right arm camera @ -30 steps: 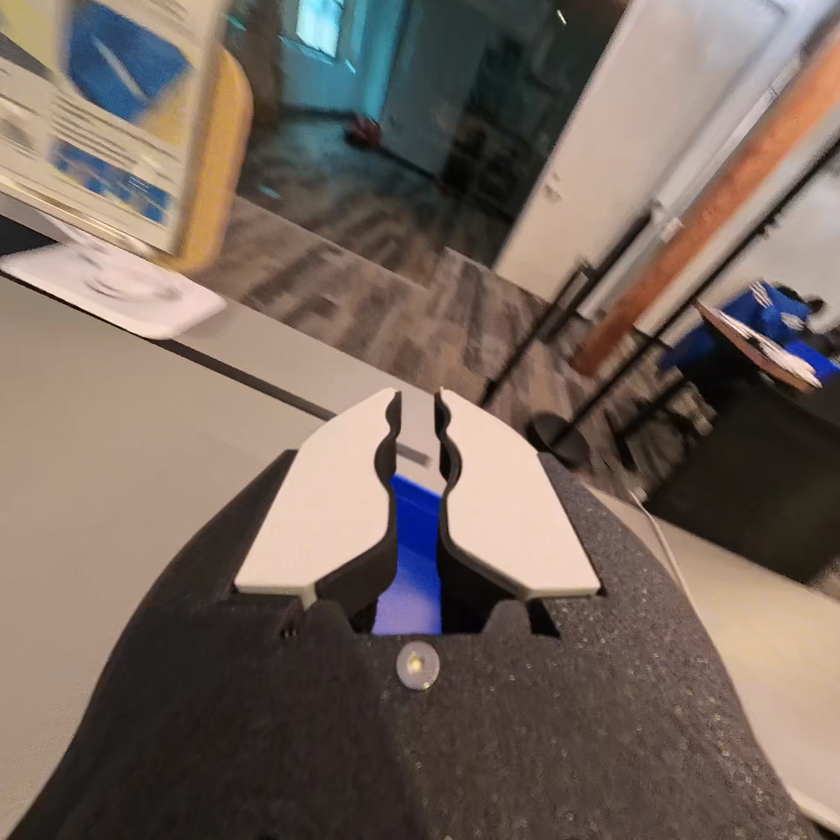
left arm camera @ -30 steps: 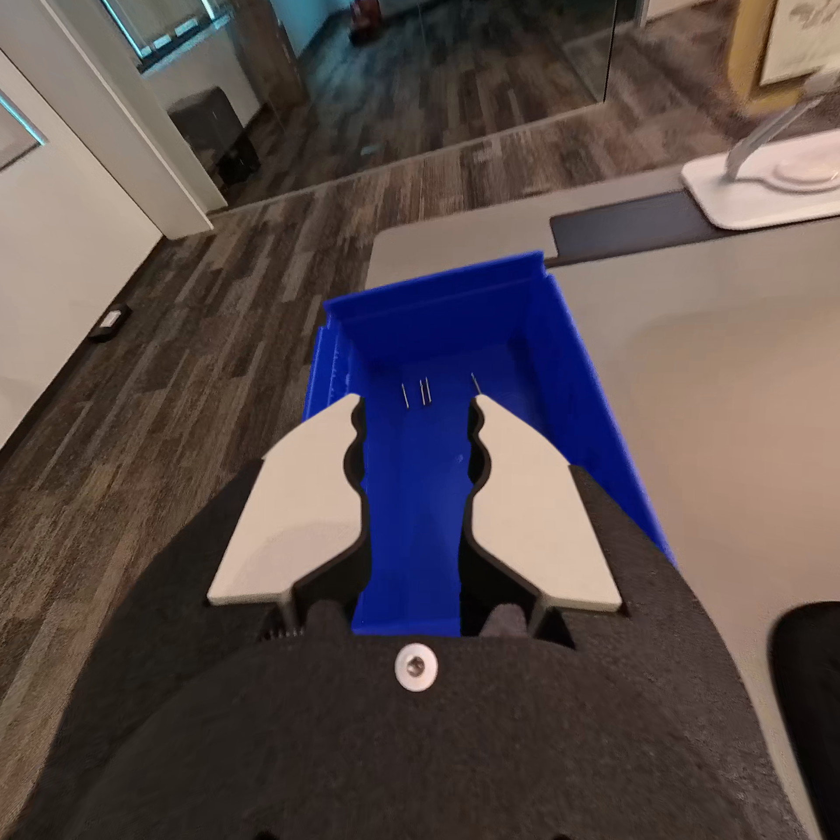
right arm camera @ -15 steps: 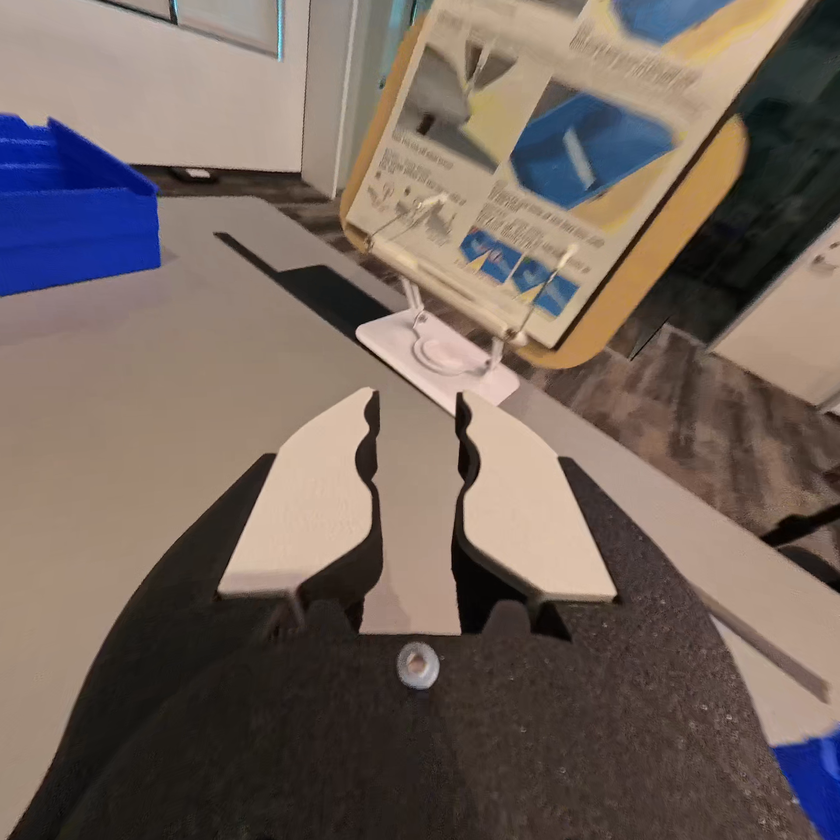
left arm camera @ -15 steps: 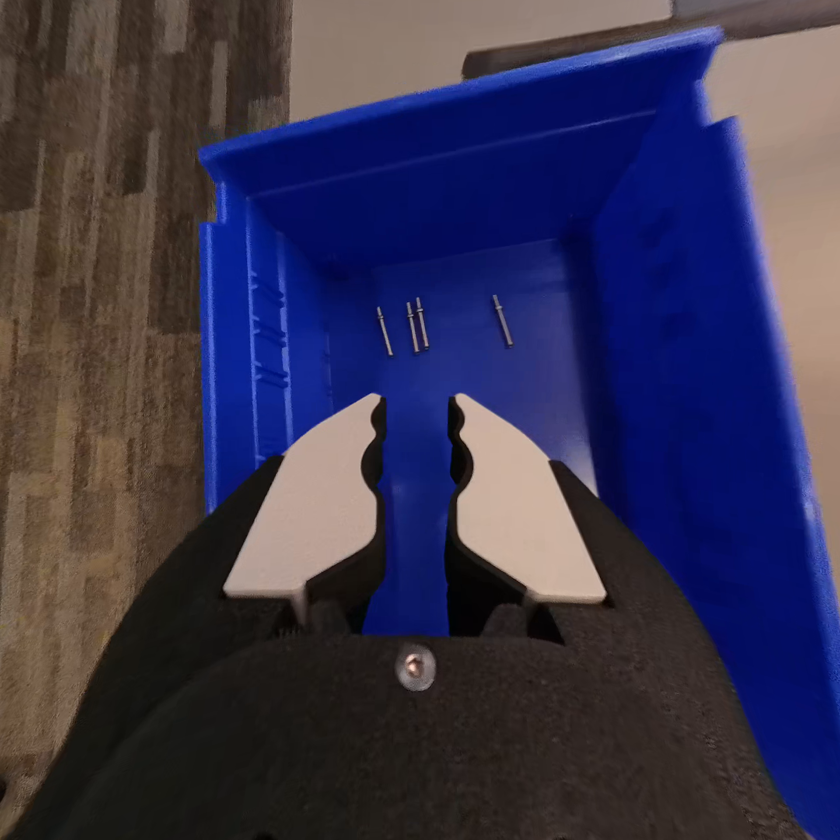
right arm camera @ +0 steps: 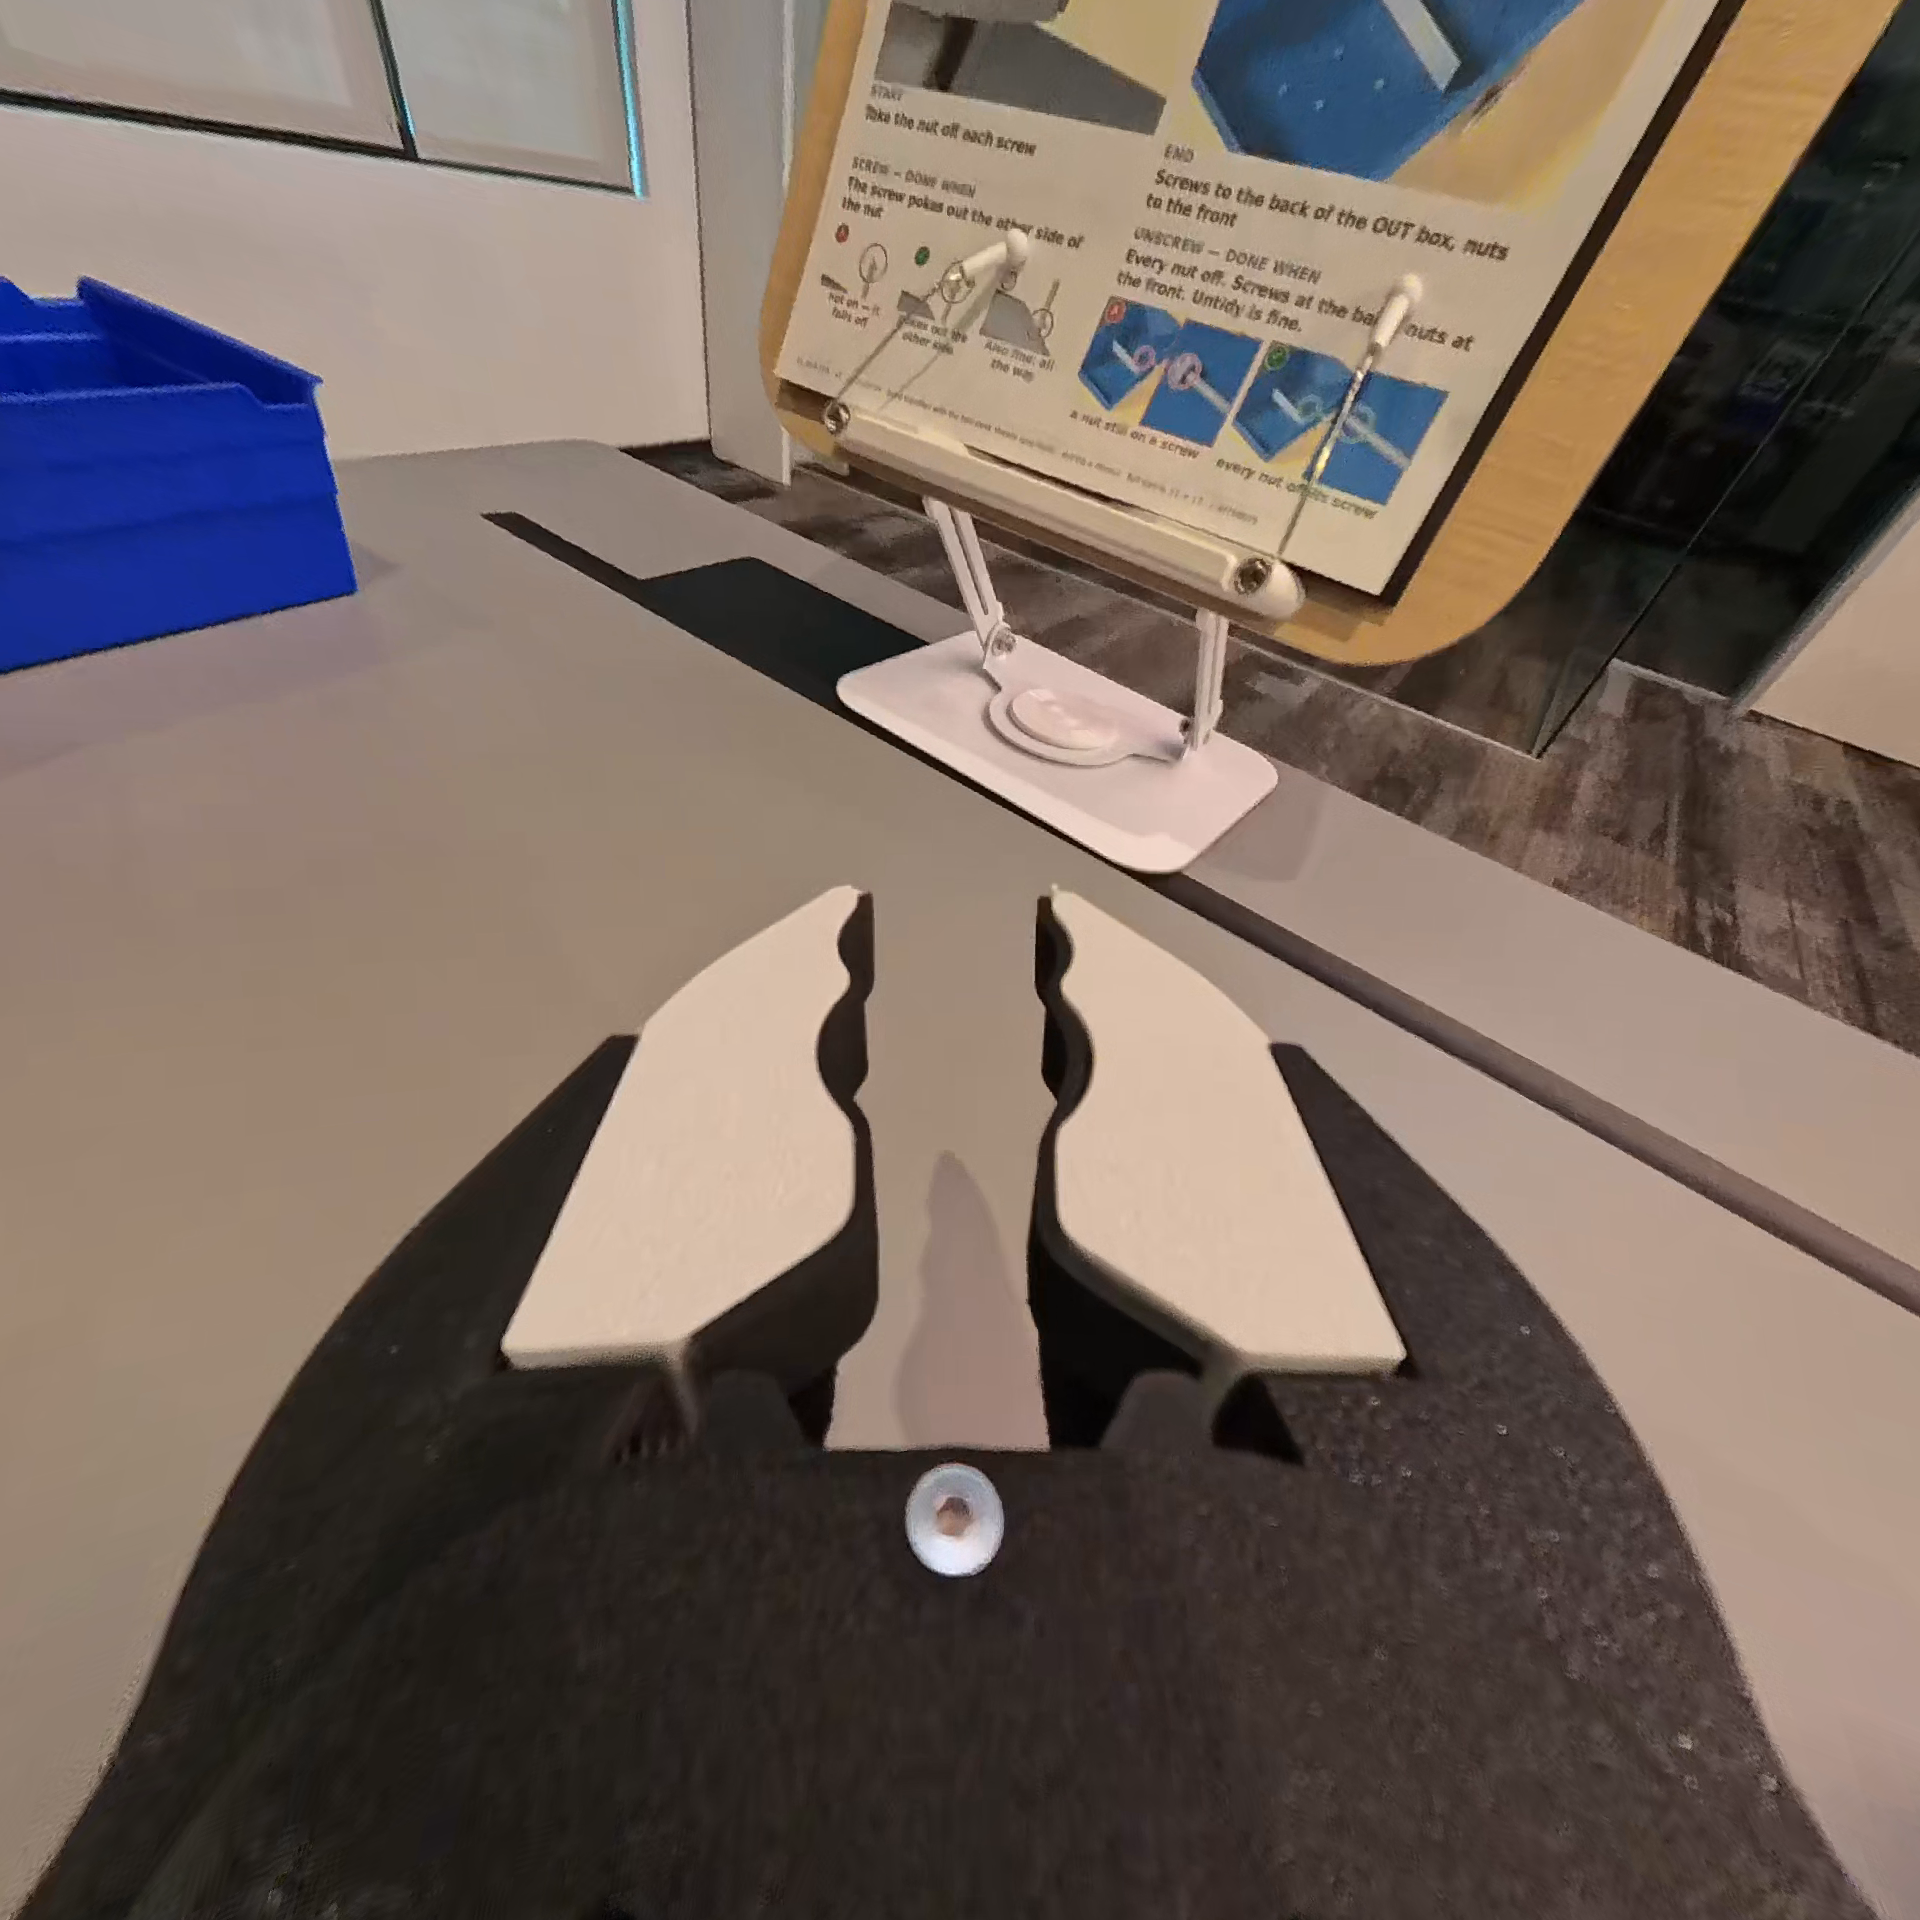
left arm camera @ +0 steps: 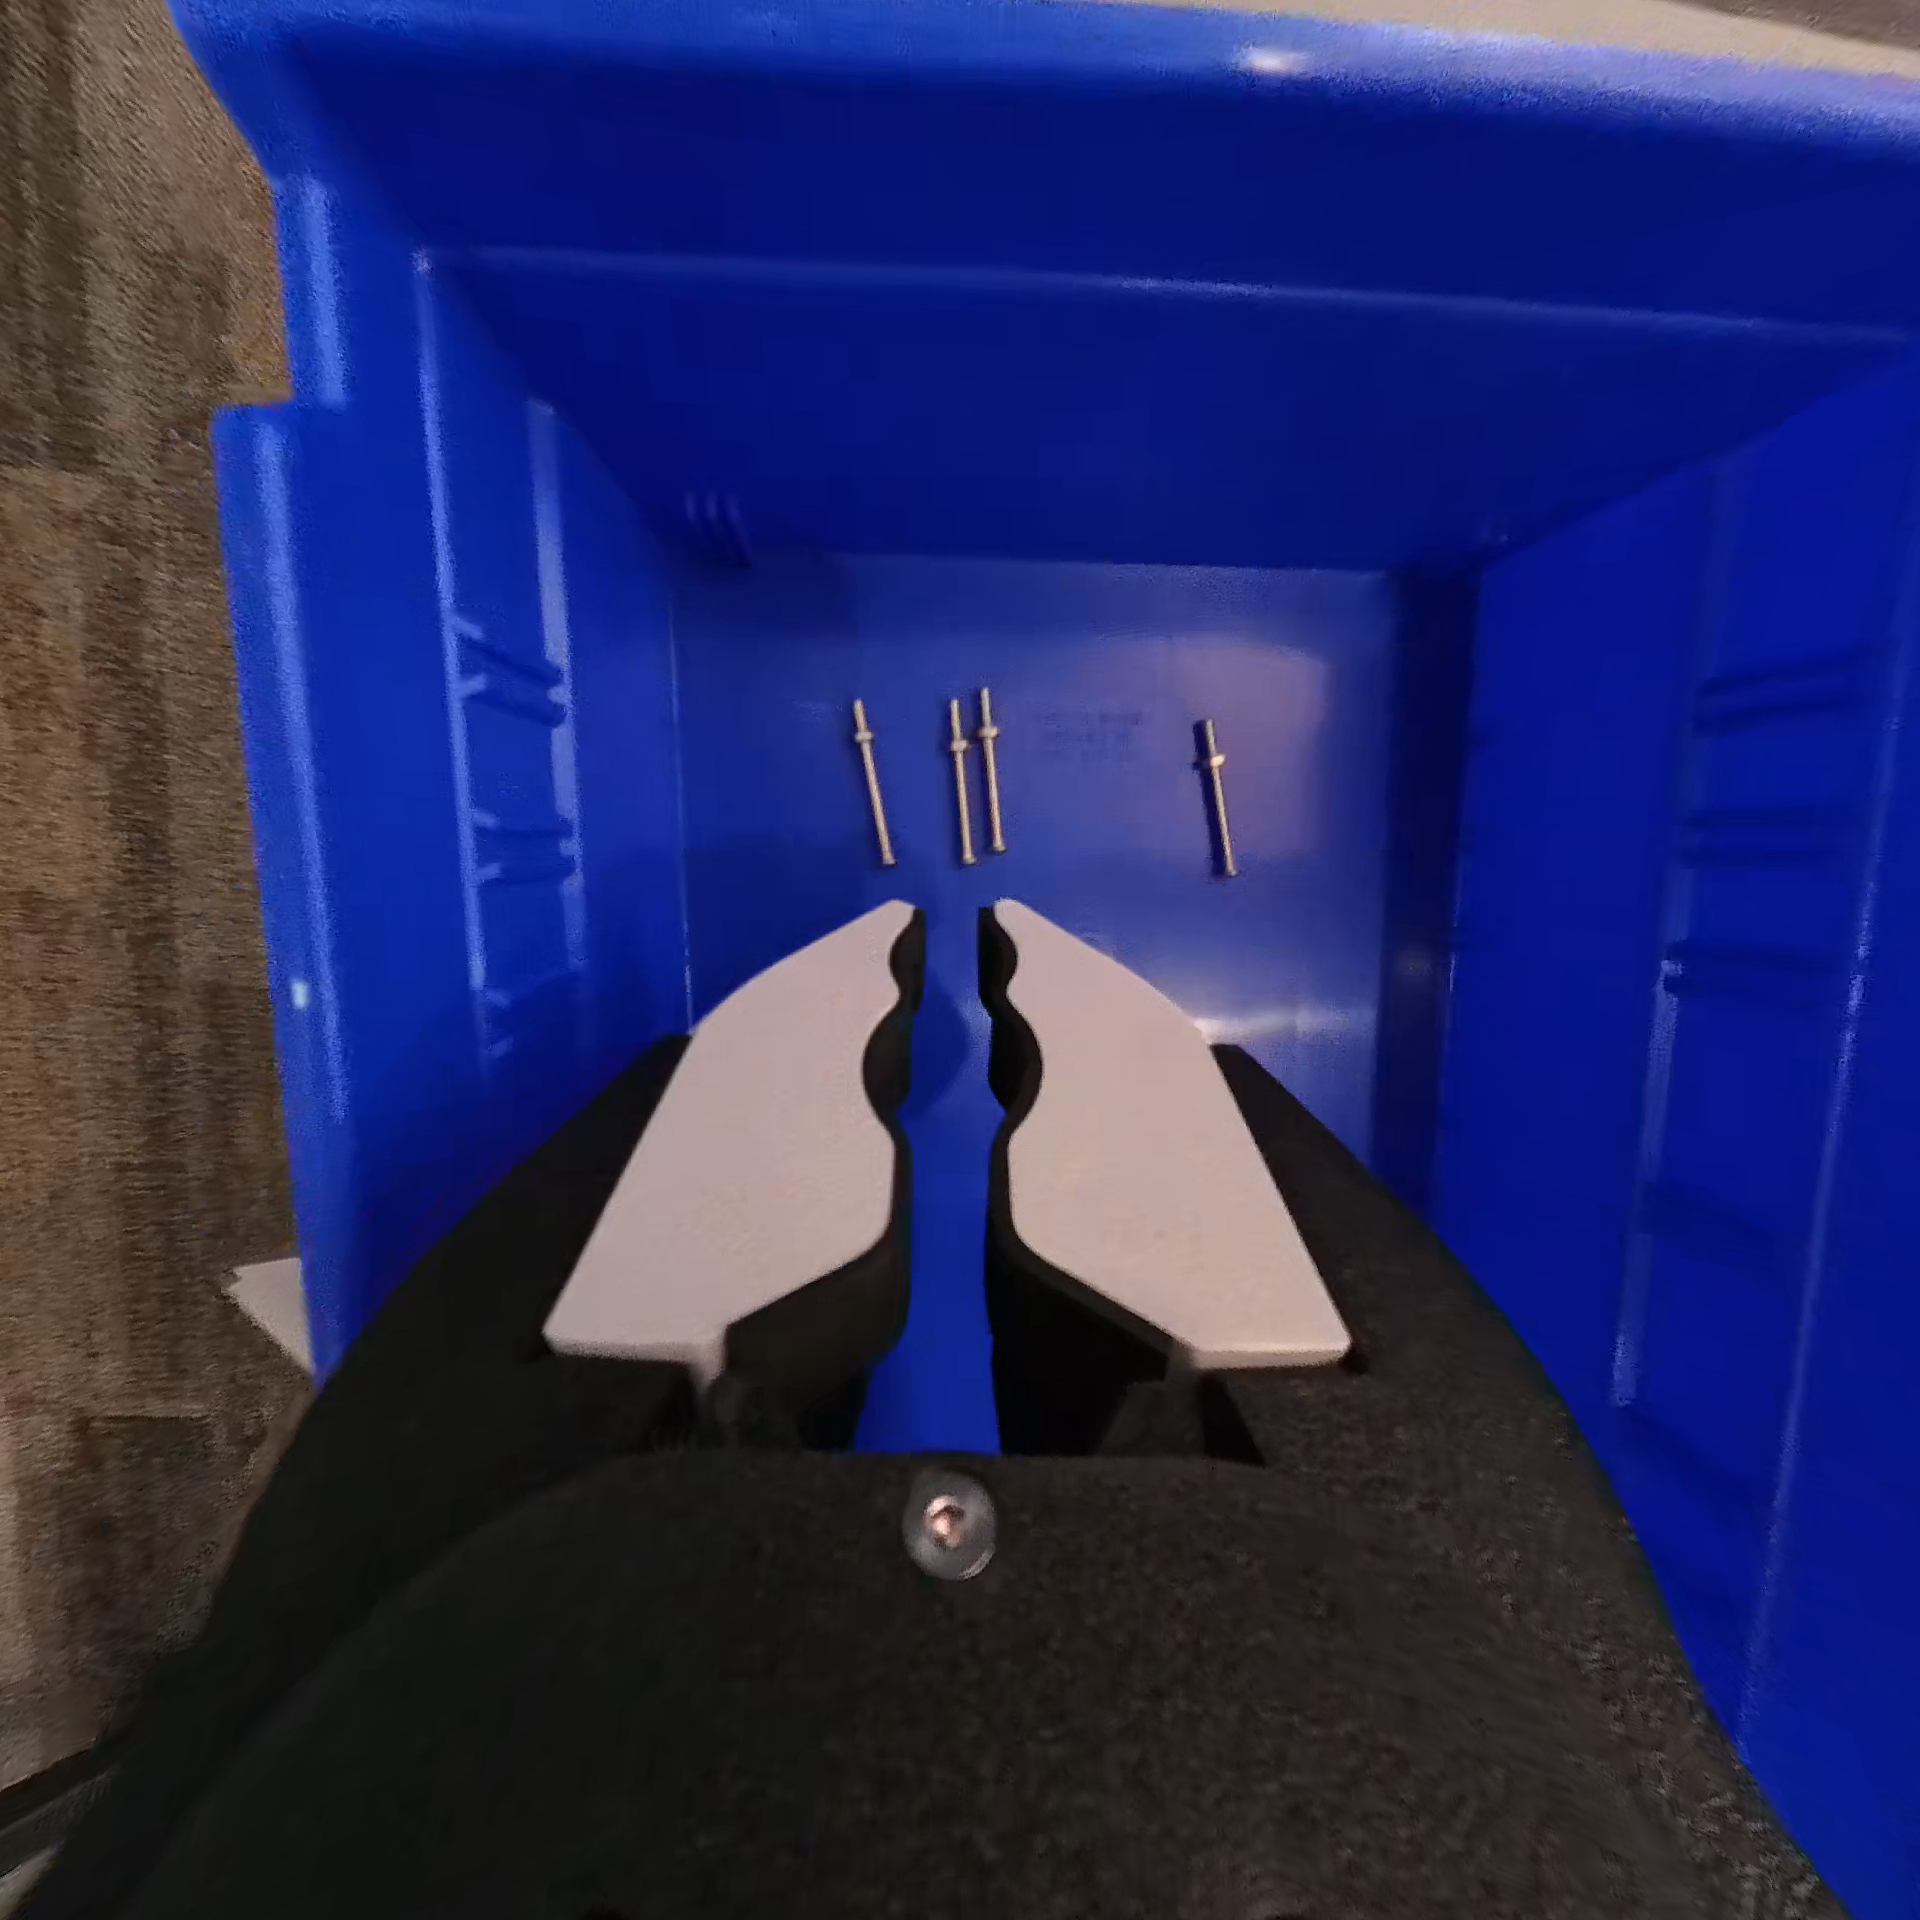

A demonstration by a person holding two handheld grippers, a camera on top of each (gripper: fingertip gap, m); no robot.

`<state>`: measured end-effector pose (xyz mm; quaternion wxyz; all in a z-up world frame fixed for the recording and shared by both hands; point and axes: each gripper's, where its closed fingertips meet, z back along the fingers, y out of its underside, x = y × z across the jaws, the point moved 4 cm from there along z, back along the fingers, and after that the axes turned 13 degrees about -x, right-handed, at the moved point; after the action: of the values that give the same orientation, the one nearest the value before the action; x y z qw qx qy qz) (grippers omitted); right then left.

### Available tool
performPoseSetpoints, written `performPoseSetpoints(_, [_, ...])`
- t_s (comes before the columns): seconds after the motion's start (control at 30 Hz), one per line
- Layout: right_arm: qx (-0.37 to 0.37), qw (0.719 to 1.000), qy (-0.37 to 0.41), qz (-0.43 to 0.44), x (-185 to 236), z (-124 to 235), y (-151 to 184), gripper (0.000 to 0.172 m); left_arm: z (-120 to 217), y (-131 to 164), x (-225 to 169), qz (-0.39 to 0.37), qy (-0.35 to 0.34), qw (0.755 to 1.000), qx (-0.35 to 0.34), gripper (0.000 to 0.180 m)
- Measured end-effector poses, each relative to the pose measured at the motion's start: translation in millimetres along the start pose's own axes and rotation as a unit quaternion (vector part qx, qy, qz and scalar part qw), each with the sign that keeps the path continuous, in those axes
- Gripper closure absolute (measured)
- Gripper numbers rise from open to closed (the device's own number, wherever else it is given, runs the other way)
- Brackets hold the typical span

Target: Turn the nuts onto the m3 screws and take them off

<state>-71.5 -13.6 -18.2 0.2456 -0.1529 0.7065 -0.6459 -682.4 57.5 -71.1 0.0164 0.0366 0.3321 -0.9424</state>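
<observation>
My left claw point(left arm camera: 948, 914) sits inside a deep blue plastic bin point(left arm camera: 1714, 935), its pale fingers point(left arm camera: 790, 1122) narrowed to a thin slit with only the bin's blue floor showing between them, gripping nothing. Just beyond the fingertips, four slim silver screws, each with a small nut near its far end, lie on the bin floor, not touched: one on the left point(left arm camera: 873, 781), a close pair in the middle point(left arm camera: 975, 774) directly ahead of the slit, and a single one point(left arm camera: 1216, 798) set apart to the right. Past them rises the bin's far wall point(left arm camera: 1039, 416). To the left of the bin I see brown patterned carpet point(left arm camera: 114, 727).

My right claw point(right arm camera: 954, 902) hangs over the bare grey tabletop point(right arm camera: 416, 883), fingers parted and holding nothing. Farther ahead and to the right, a white document stand point(right arm camera: 1060, 738) rests at the tabletop's edge, carrying a printed instruction sheet on a wooden board point(right arm camera: 1621, 436). Far left stands another blue plastic bin point(right arm camera: 156, 468).
</observation>
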Motion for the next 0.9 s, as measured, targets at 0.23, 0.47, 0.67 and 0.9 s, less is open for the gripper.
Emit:
performPoseSetpoints(0.23, [-0.013,0.999,0.004,-0.046,-9.8,10.7,-2.7,0.143,-23.1,0.7,7.3,-0.001,-0.018,1.0,0.026,0.169])
performPoseSetpoints(0.47, [0.016,1.0,-0.001,-0.019,-6.1,9.0,6.4,0.143,-34.8,0.3,15.9,0.015,-0.023,0.999,0.039,0.168])
performPoseSetpoints(0.67, [0.049,0.998,0.0,0.043,-1.1,7.6,8.1,0.142,-41.4,2.7,21.6,-0.006,-0.049,0.998,0.046,0.174])
performPoseSetpoints(0.9, [0.046,0.997,-0.002,0.055,2.2,6.9,6.4,0.142,-42.4,2.1,19.2,-0.047,-0.073,0.994,0.061,0.177])
